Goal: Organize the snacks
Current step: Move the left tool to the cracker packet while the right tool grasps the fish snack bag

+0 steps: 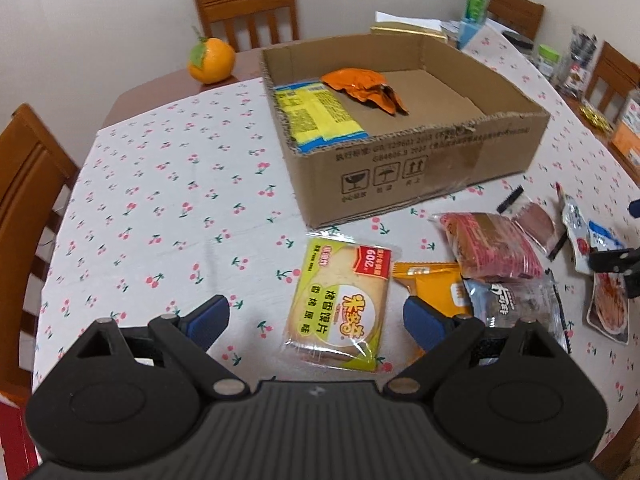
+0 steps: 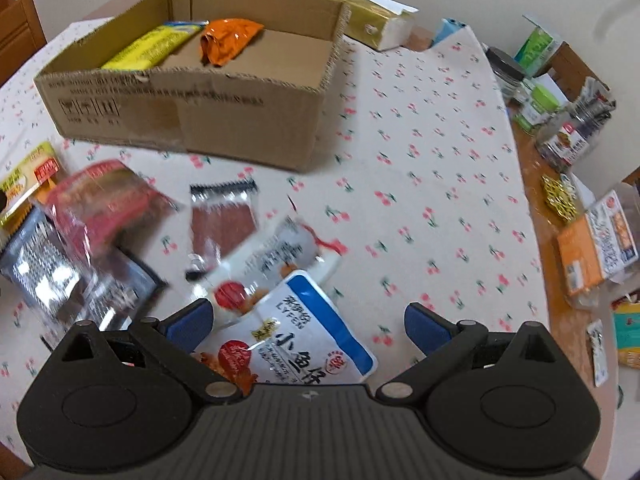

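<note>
An open cardboard box (image 1: 420,168) (image 2: 192,114) holds a yellow-blue packet (image 1: 316,114) (image 2: 150,46) and an orange packet (image 1: 366,88) (image 2: 228,38). My left gripper (image 1: 316,318) is open above a yellow-green toast-slice packet (image 1: 340,304) lying on the cloth between its fingers. My right gripper (image 2: 308,320) is open over a white-blue fish snack packet (image 2: 308,336); it also shows at the right edge of the left wrist view (image 1: 616,264). Loose on the cloth lie a red packet (image 1: 494,250) (image 2: 100,200), an orange packet (image 1: 436,284), a dark packet (image 1: 516,300) (image 2: 68,276) and a jerky packet (image 2: 222,224).
An orange fruit (image 1: 211,60) sits at the table's far corner. Wooden chairs (image 1: 248,8) stand around the table. A tissue box (image 2: 376,20), jars (image 2: 508,74) and boxed goods (image 2: 596,248) crowd the table's right side.
</note>
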The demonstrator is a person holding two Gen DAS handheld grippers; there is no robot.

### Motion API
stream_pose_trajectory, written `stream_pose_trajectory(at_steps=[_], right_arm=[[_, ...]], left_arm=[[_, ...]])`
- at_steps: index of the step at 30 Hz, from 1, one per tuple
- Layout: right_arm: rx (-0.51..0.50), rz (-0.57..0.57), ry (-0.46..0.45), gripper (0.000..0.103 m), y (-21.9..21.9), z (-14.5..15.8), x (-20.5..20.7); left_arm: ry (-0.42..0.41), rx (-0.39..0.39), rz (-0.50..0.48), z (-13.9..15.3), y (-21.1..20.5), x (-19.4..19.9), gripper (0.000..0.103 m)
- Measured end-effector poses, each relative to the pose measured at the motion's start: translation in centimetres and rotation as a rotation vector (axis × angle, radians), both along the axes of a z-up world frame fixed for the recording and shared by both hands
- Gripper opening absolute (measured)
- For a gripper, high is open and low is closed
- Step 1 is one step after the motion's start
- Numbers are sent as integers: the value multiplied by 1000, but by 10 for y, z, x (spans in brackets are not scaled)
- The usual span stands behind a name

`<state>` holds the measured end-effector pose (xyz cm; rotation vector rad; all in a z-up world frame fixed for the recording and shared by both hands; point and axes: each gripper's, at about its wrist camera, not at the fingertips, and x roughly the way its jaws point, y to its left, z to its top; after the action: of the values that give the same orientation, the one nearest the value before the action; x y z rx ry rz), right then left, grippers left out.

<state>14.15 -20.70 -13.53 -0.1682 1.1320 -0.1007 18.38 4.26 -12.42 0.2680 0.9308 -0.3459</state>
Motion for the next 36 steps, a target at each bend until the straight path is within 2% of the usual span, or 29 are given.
stream_pose_trajectory(at_steps=[7,13,18,24,27,31,36], right_arm=[[-31,-28,51,103,-14,-2,-18],[53,-63,43,103,-16,2,-19],[108,-99,26,103,-12,0,-14],[90,-100,13,103,-2,-6,-7],[43,-78,20,103,6,-12,-9],[-40,-48,34,103,8,-16,-23],[-72,-48,54,103,-8,-13,-46]], left_arm=[[11,42,-78,-12,-4,8,94],[33,58,-110,-20,-8,15,94],[45,72,-89,-27,-11,21,94],[75,17,-49,-31,-5,26,97],[83,10,-33,-32,-3,27,100],[104,-5,-14,-33,-1,30,103],[112,-20,-16,-34,0,31,103]])
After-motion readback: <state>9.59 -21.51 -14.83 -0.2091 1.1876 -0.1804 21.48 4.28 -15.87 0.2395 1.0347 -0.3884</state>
